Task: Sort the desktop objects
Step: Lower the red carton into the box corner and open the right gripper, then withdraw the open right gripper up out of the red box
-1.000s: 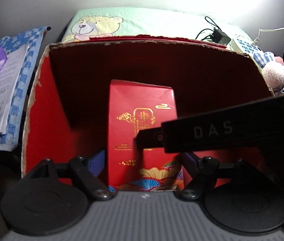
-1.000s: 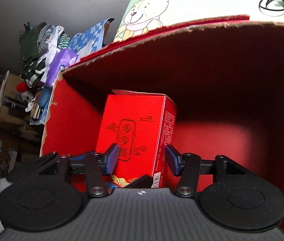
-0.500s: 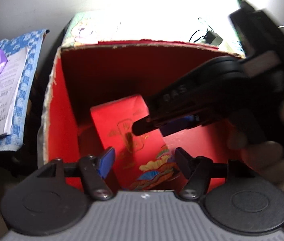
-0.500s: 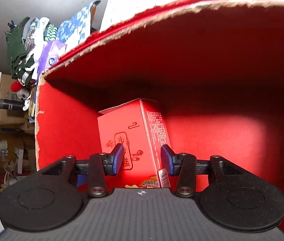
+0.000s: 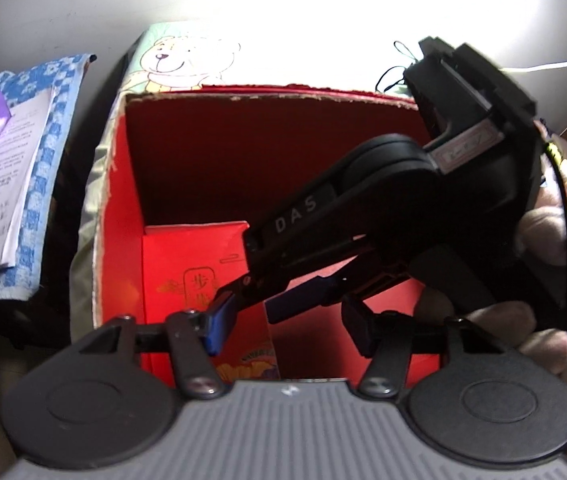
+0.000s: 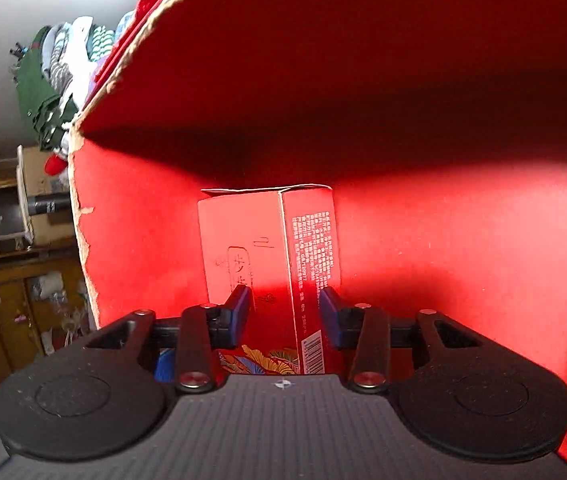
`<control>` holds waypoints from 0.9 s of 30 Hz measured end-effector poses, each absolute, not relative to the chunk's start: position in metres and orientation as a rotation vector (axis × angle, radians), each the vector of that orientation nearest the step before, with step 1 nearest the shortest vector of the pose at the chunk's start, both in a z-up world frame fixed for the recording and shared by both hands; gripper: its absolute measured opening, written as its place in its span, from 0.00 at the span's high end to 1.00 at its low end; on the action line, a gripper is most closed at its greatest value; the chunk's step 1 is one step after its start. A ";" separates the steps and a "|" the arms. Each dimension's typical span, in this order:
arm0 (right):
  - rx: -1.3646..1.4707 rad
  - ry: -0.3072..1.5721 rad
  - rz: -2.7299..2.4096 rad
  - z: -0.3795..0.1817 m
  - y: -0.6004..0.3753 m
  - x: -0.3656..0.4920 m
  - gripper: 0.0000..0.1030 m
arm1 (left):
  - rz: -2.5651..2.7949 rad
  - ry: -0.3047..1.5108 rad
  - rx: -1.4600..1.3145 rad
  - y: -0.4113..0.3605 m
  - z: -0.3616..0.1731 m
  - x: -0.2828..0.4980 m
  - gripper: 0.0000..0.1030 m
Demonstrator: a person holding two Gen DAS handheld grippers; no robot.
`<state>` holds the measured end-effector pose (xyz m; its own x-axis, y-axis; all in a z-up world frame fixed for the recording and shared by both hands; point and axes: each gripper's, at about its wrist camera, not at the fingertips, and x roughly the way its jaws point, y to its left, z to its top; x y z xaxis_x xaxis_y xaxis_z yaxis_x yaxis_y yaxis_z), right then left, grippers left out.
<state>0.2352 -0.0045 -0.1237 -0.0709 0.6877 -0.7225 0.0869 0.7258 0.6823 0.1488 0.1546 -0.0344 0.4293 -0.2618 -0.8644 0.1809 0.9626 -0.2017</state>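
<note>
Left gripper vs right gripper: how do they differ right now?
The right gripper reaches down inside the big red box, its jaws either side of the small red carton; the left gripper hangs above the box. The right gripper's jaws are narrow around the carton, though contact is unclear; the left gripper's are wide with nothing between them. Both have blue pads and point into the box.
</note>
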 end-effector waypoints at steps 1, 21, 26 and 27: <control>0.656 1.589 0.557 -0.126 -0.007 0.235 0.58 | -0.274 1.091 -0.079 0.154 -0.035 0.150 0.40; 0.382 1.184 0.268 -0.065 -0.049 0.202 0.54 | -0.160 1.077 0.055 0.133 -0.042 0.153 0.40; 0.350 1.117 0.210 -0.060 -0.045 0.195 0.54 | -0.138 1.074 0.097 0.133 -0.048 0.163 0.39; 0.345 1.112 0.198 -0.060 -0.045 0.194 0.54 | -0.133 1.071 0.102 0.132 -0.048 0.162 0.39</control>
<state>0.1942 -0.0450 -0.0595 0.4328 0.3260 -0.8405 0.0155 0.9295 0.3685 0.1623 0.1320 -0.0481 0.4722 -0.0592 -0.8795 0.1578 0.9873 0.0183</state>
